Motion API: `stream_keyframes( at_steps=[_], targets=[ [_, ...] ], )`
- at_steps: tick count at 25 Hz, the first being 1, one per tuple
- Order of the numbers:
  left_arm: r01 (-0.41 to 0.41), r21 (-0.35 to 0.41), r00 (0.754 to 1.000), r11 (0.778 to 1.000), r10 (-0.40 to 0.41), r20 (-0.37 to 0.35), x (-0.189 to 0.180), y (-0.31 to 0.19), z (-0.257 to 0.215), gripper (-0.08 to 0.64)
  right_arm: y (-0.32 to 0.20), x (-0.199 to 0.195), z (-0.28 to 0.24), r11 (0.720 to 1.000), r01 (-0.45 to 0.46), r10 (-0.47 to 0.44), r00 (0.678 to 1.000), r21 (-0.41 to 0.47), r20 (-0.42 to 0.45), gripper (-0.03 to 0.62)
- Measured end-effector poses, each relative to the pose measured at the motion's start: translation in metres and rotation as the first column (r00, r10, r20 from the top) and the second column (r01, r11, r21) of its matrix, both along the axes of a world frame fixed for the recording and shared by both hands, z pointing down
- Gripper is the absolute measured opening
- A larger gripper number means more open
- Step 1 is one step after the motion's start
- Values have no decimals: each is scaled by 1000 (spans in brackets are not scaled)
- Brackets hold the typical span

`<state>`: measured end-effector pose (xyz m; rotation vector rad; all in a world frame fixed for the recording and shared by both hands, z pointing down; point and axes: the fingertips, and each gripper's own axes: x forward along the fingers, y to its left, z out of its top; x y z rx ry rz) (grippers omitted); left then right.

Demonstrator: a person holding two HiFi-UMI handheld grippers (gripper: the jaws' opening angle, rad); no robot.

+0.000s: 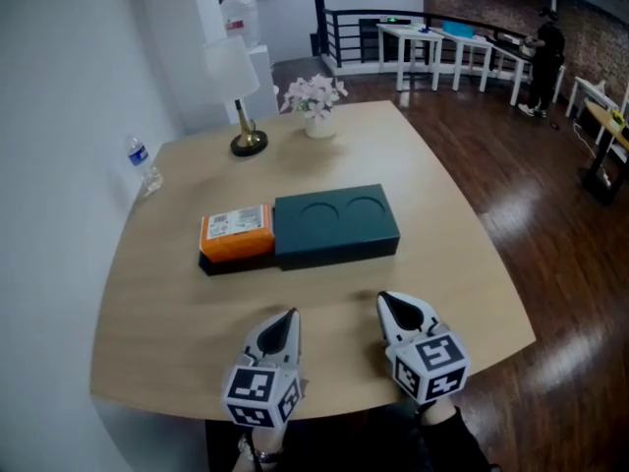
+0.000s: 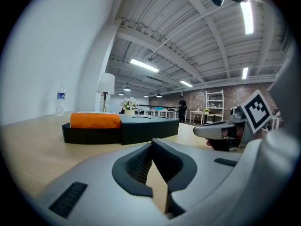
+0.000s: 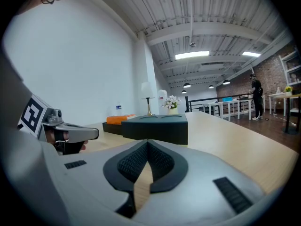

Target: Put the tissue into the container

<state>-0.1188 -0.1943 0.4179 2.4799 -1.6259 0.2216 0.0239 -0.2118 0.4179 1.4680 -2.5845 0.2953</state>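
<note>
I operate two matching hand-held units. The left gripper (image 1: 291,315) and the right gripper (image 1: 384,301) each have a smooth light-grey moulded shell that tapers to a pointed nose. Each unit carries a grey cube faced with black-and-white square markers: left cube (image 1: 261,394), right cube (image 1: 430,364). The pads (image 2: 138,165) are black with a fine ribbed texture, set in a black surround. Short black ribbed inserts (image 3: 230,195) sit recessed in the shell on either side. A dark sleeve (image 1: 462,450) shows behind the right unit
</note>
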Motion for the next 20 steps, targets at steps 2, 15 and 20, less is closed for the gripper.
stream_keyframes(
  at_steps=[2, 15, 20],
  targets=[
    [-1, 0, 1000, 1000, 1, 0, 0, 0, 0, 14, 0, 0, 0, 1000, -3, 3, 1000, -3, -1, 2],
    [0, 6, 1000, 1000, 0, -1, 0, 1, 0, 14, 1, 0, -2, 1000, 5, -5, 1000, 13, 2, 2],
    [-1, 8, 1000, 1000, 1, -1, 0, 1, -1, 14, 1, 0, -3, 1000, -2, 2, 1000, 19, 5, 2]
  ],
)
